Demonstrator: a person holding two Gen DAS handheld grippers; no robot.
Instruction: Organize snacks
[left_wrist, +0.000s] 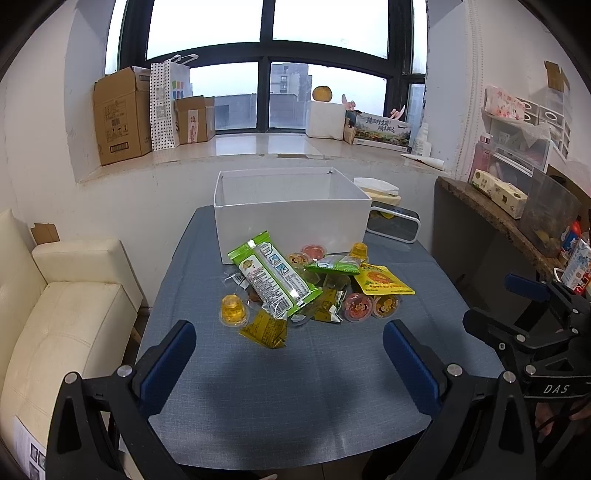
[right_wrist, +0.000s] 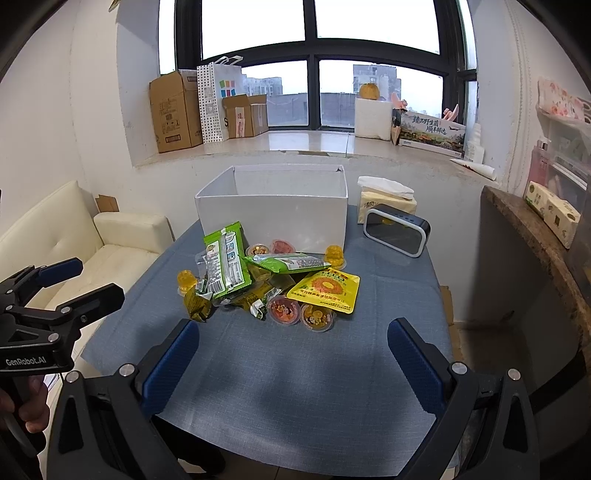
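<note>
— Two grippers, both empty: the left gripper (left_wrist: 290, 354) has its blue pads spread wide, and the right gripper (right_wrist: 293, 354) has its pads just as far apart. Why hang back like that?

— My guess is they are lining up. Both sit over the near edge of the table (left_wrist: 295, 406), fingers pointed at the snack pile (left_wrist: 314, 288), with bare blue cloth between them and it. Wide jaws suit a loose heap, since either one could drop over a packet without nudging its neighbours.

— And the pile itself?

— It lies around the middle of the table, touching the front wall of the white box (left_wrist: 291, 214), which stands open-topped at the far edge. That looks like the place the snacks are meant to go. No snack shows over its rim, though its floor is hidden.

— Which would you take first?

— Probably the long green packet (left_wrist: 275, 277), since it lies on top of the others. The yellow jelly cup (left_wrist: 232, 309) at the pile's left side, nearest the left gripper, stands free and looks easy too. The yellow pouch (right_wrist: 327, 290) lies on the right side, nearer the right gripper.
</note>
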